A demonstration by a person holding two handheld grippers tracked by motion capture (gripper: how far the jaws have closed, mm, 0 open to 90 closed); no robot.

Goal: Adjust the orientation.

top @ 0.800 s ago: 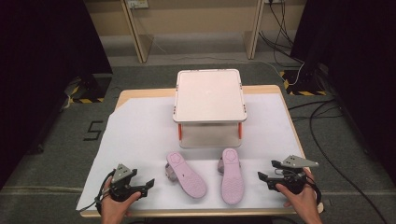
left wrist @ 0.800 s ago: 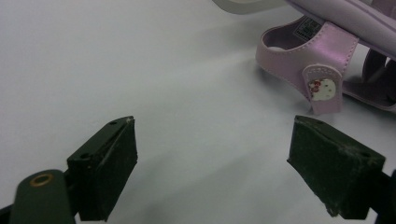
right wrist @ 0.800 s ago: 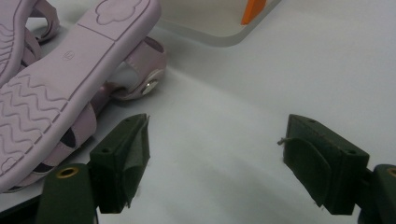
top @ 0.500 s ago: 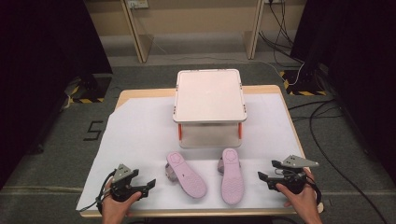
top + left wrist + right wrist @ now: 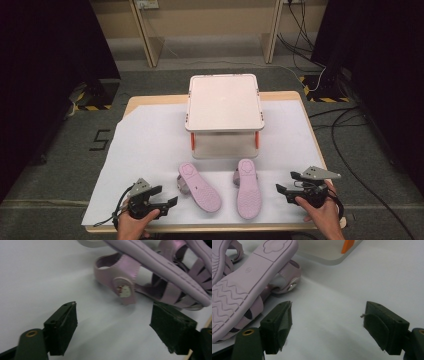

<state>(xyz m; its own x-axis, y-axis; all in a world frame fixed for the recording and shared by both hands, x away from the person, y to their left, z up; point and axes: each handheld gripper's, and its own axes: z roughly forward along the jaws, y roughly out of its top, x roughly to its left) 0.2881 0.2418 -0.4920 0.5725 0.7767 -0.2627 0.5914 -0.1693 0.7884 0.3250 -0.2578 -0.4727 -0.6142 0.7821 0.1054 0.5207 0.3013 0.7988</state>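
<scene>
Your bench (image 5: 150,102) is covered by a white sheet (image 5: 150,145), and a white two-tier rack (image 5: 224,102) stands at its middle. Just in front of the rack, two pink sandals lie sole-up side by side: the left sandal (image 5: 199,186) angled, the right sandal (image 5: 248,188) nearly straight. Your left hand-held gripper (image 5: 167,202) rests near the left sandal, jaws wide apart and empty. Your right hand-held gripper (image 5: 282,190) sits near the right sandal, also spread wide, gripping nothing.
</scene>
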